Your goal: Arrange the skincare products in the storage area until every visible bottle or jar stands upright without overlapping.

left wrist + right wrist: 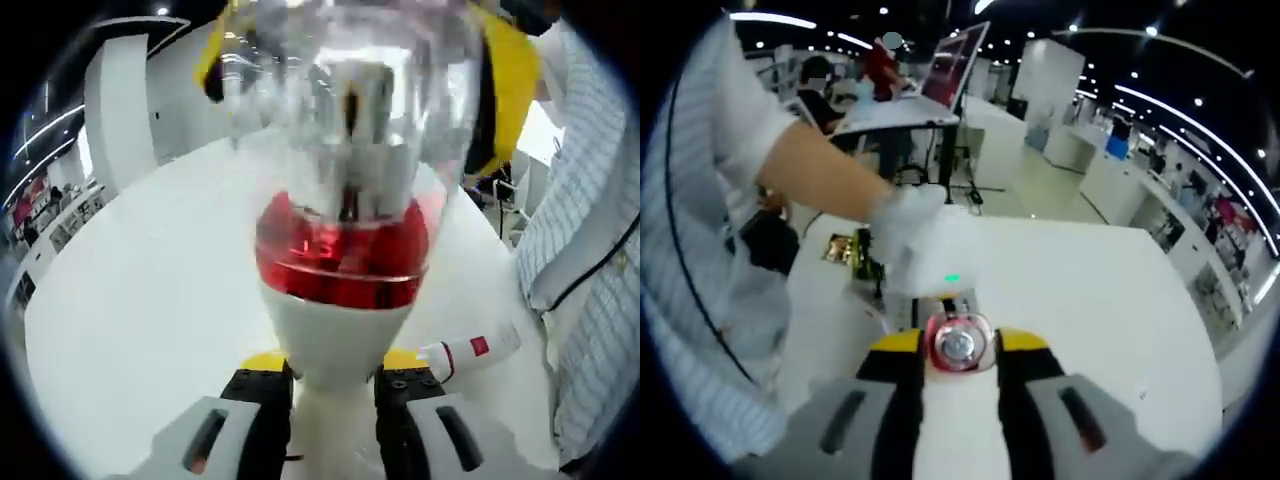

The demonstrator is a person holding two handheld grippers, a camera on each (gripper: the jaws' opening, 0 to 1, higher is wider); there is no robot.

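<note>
**One bottle in the air, one lying down: the tidying is unfinished**

The clear bottle (345,200) with red liquid and a white neck is held up off the white surface (150,300), both grippers clamped on it: the left gripper (335,385) pinches the white neck, the right gripper (958,350) grips the other end. Beyond the bottle, low and to its right, a small white tube (470,352) with a red label lies on its side on the surface. I'd judge most of the job remains: the bottle must be set upright, and the tube stood up.

white table (150,300), laptop (952,62), checked sleeve (590,200)
</note>
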